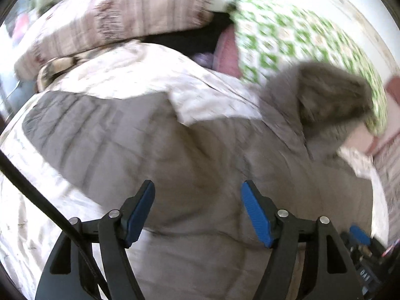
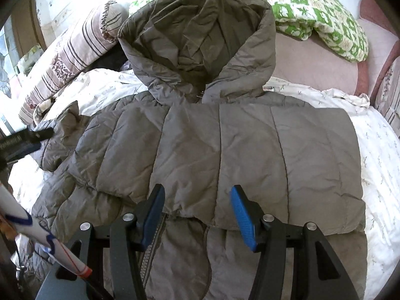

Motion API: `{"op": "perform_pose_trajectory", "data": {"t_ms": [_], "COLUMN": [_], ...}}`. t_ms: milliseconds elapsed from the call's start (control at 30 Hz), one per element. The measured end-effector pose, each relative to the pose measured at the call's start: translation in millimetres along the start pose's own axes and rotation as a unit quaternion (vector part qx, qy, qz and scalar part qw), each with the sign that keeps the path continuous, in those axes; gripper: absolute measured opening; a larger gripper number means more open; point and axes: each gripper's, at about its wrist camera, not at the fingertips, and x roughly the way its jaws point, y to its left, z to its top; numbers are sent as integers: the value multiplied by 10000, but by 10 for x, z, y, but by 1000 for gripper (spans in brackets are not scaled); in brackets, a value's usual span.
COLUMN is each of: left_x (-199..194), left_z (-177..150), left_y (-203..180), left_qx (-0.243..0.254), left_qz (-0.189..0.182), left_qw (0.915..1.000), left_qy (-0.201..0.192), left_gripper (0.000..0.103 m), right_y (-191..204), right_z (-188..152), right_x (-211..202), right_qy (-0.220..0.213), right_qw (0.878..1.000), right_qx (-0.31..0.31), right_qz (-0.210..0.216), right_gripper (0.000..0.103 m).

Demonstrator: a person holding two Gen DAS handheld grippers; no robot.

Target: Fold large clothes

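Observation:
A grey hooded puffer jacket (image 2: 225, 150) lies spread on a bed, hood (image 2: 200, 37) at the far end. One sleeve is folded flat across its chest, and the other sleeve (image 2: 62, 135) lies bunched at the left. My right gripper (image 2: 197, 190) hangs open over the folded sleeve's near edge, nothing between its blue pads. In the blurred left wrist view the jacket (image 1: 175, 150) fills the middle, and my left gripper (image 1: 198, 187) stands open above it, holding nothing. Part of the left gripper (image 2: 27, 137) shows beside the bunched sleeve.
A white flowered quilt (image 2: 375, 162) covers the bed under the jacket. A striped pillow (image 2: 67, 57) lies far left, a green checked quilt (image 2: 312, 12) and a pink cushion (image 2: 325, 62) far right. A white tube with blue and red marks (image 2: 37, 237) crosses the lower left.

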Motion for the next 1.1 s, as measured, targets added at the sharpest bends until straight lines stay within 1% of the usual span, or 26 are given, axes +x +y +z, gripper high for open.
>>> {"op": "perform_pose_trajectory", "data": {"t_ms": [100,167,267,333,367,467,500,533,600,667,700,733,833,867,933,1000,1033,1067,1100], "left_x": [-61,-83,-82,-67,-58,-29,-12,-12,49,146,195,219,329,365,466,514,514,510,513], "left_z": [172,254,298,277,251,208,183,150,107,90,97,113,246,295,334,350,368,385,392], "left_y": [480,845,1472,1884,2128,2608,2790,2880,3110,3228,3259,3265,3258,3271,3333,3342,3323,3301,3283], "left_qx": [-497,-874,-1464,-1821,-2036,-2441,-2631,-2759,-3135,-3329,-3347,-3310,-3154,-3143,-3213,-3239,-3217,-3190,-3161], "left_qz": [152,275,266,264,212,39,-53,-119,-339,-478,-501,-517,-447,-481,-623,-565,-528,-465,-457], "left_qw": [9986,9957,9887,9827,9786,9693,9643,9605,9481,9409,9403,9413,9468,9468,9434,9423,9430,9440,9448], "left_qy": [-108,-168,-183,-192,-222,-276,-308,-337,-399,-387,-375,-408,-463,-499,-537,-635,-669,-702,-730], "left_gripper": [72,72,72,72,72,72,72,72,72,72,72,72,72,72,71,71,66,41,27], "right_y": [-18,-23,-19,-13,-13,-8,-4,-3,-4,1,4,9,0,-8,-21,-24,-26,-28,-30], "right_z": [-9,-9,-13,-15,-17,-33,-33,-33,-30,-37,-40,-45,-48,-49,-51,-52,-46,-41,-34], "right_x": [10,1,-9,-2,5,25,28,32,52,84,95,104,91,85,82,83,94,100,109], "right_qy": [33,21,6,10,19,42,43,40,36,46,56,65,39,28,23,15,16,14,8], "right_qw": [10000,10000,10000,10000,9999,9999,9999,9999,9998,9999,9999,9999,9999,9999,9999,9999,9998,9998,9999], "right_qx": [32,48,25,29,41,37,36,43,67,73,64,50,34,39,47,48,60,59,65], "right_qz": [24,52,77,89,103,113,108,122,161,138,138,129,162,165,164,164,167,166,154], "right_gripper": [60,60,60,60,60,60,60,60,60,60,60,60,60,60,60,60,60,60,60]}}
